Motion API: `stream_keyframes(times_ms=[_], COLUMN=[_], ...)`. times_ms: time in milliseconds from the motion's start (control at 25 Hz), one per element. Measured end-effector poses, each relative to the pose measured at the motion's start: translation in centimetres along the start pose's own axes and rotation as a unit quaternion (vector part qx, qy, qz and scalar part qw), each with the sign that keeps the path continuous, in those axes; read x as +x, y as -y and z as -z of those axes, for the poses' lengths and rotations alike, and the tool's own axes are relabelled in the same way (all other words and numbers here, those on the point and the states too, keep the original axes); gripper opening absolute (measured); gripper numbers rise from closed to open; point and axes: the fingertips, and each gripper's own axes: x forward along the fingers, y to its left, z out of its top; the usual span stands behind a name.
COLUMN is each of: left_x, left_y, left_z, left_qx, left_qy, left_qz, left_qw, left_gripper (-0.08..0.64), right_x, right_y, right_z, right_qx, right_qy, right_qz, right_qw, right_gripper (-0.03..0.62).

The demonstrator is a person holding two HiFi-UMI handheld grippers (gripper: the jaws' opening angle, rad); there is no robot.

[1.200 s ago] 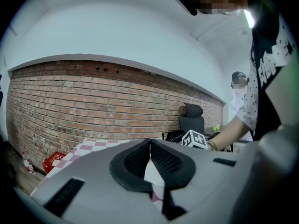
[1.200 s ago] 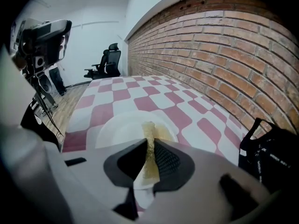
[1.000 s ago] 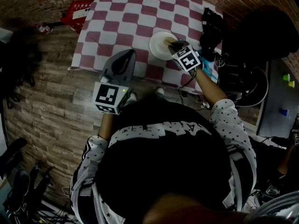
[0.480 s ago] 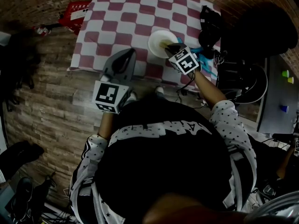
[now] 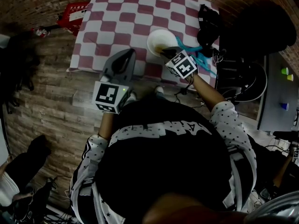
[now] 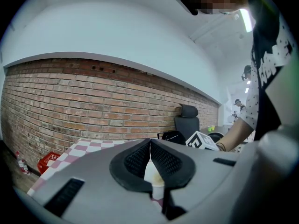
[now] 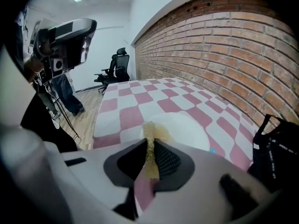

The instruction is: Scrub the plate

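A white plate point(image 5: 158, 37) lies near the front edge of the red-and-white checked tablecloth point(image 5: 126, 13). My right gripper point(image 5: 170, 51) is shut on a yellowish scrubbing pad point(image 7: 150, 141). The pad's tip rests on the plate point(image 7: 184, 129) at its near rim, where a yellowish smear shows. My left gripper point(image 5: 126, 54) hovers over the table's front edge, left of the plate, apart from it. In the left gripper view its pads point(image 6: 140, 160) meet with nothing between them, and a sliver of the plate point(image 6: 153, 175) shows below.
A black bag point(image 5: 208, 26) sits at the table's right end, close to the plate, also in the right gripper view as the bag point(image 7: 275, 146). A light-blue item point(image 5: 197, 50) lies beside the plate. A red box point(image 5: 74, 10) lies on the floor to the left. A brick wall point(image 7: 224, 55) runs behind the table.
My right gripper has drawn the pad back across the plate toward its near rim. The left gripper has held still.
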Motion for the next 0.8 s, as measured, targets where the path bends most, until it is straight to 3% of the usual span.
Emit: stream_keyframes(times_ms=[800], left_x=[-0.1], left_y=[1.1], left_z=[0.0], left_qx=[0.001], left_qy=[0.000], left_qz=[0.011], left_qw=[0.9999], left_gripper=[0.014], right_x=[-0.6], right_y=[-1.9], right_z=[0.1], right_qx=[-0.003], right_qy=[0.006], right_qz=[-0.010], right_qw=[1.000], right_gripper=[0.052])
